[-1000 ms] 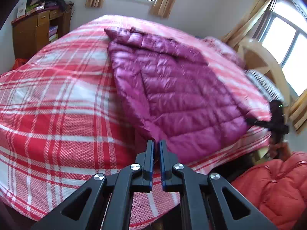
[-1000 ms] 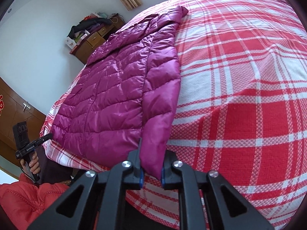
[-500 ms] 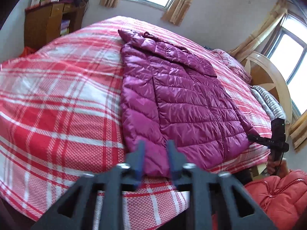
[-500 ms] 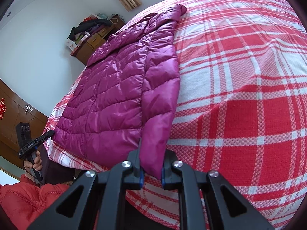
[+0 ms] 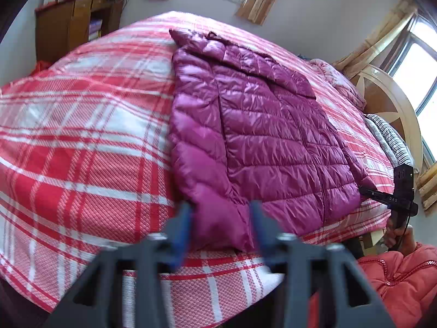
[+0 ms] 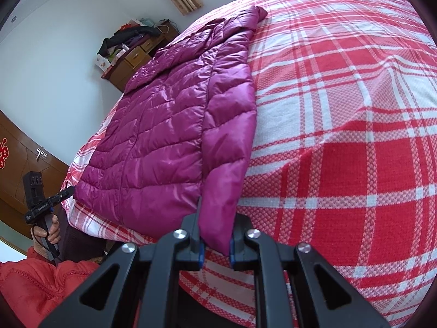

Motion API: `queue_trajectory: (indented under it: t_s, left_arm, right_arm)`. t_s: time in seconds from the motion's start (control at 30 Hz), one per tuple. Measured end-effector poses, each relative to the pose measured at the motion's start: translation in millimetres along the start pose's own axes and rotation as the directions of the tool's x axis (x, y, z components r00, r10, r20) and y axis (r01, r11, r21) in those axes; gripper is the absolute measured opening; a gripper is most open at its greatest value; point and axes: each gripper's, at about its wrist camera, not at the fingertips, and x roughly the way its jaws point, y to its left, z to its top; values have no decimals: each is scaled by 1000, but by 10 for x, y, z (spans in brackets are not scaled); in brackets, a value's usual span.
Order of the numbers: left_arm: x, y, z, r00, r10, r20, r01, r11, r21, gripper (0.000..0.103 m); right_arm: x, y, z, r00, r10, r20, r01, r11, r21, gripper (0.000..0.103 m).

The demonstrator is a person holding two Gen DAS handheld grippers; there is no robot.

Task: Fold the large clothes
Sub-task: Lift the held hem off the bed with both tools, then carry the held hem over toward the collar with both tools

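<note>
Left wrist view: your left gripper (image 5: pixel 220 227) sits at lower centre of the frame, blurred, jaws closing with the near sleeve cuff of the purple down jacket (image 5: pixel 254 136) between them. Pads look not yet pressed on the fabric; gap visible on both sides. The jacket lies flat on the plaid bedspread (image 5: pixel 82 150), collar toward the upper centre, hem toward the lower right. Judgement: let the jaws finish closing on the cuff before you lift, and take both layers of the sleeve, since the shiny shell will likely slip. At right edge, your right gripper (image 5: pixel 401 191) is seen side-on at the jacket's far corner, with a hand (image 5: pixel 401 235) and a red padded sleeve (image 5: pixel 396 276) below it. Wooden cabinet (image 5: pixel 71 27) upper left, headboard (image 5: pixel 387 104) upper right; both well apart from the work.

Right wrist view: right gripper (image 6: pixel 215 235) at lower centre is clamped narrow on the other sleeve cuff, fabric pinched between the blue pads. Jacket fills centre left; bare plaid to the right gives room to fold. Left gripper (image 6: pixel 41 199) shows at lower left near the hem corner. Judgement: raise both cuffs together and keep the sleeves level, or the body may drag off the bed edge. Dresser (image 6: pixel 131 57) with clutter, upper left, not in the way.
</note>
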Motion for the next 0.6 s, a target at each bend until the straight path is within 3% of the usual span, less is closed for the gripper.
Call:
queue_trajectory:
  t_s: [0.03,0.13,0.2,0.3,0.37,0.47,0.6]
  left_arm:
    - [37,17,-6,1000,8,-15,-8,1000,-11,16]
    - [109,53,-59,999,20,-46,-22,999,-35,10]
    - [87,87,-58,999,3,-40,-5,998,-62,7]
    - [-92,117,-11,994,-104,17,105,990,-94,3]
    - [-282,42,41,982,-176,73,181,981,-72,3]
    - [-508,-70,103,963,-237,126,244,969,-44,3]
    - [-649,-193,136,954,-264,140,267,964,0,2]
  right_arm:
    - [-4,23,1,1000,-11,-3,11,1000,-16,15]
    - [-16,55,6,1000,-20,-3,20,999,-31,14]
    - [-49,24,17,1000,24,6,-24,1000,-1,12]
    - [-167,21,55,995,98,34,-99,995,14,11]
    - [-293,81,89,989,138,60,-138,990,4,11]
    - [-513,193,121,979,178,96,-176,984,-26,10]
    - [-635,306,120,978,182,106,-177,983,-56,10]
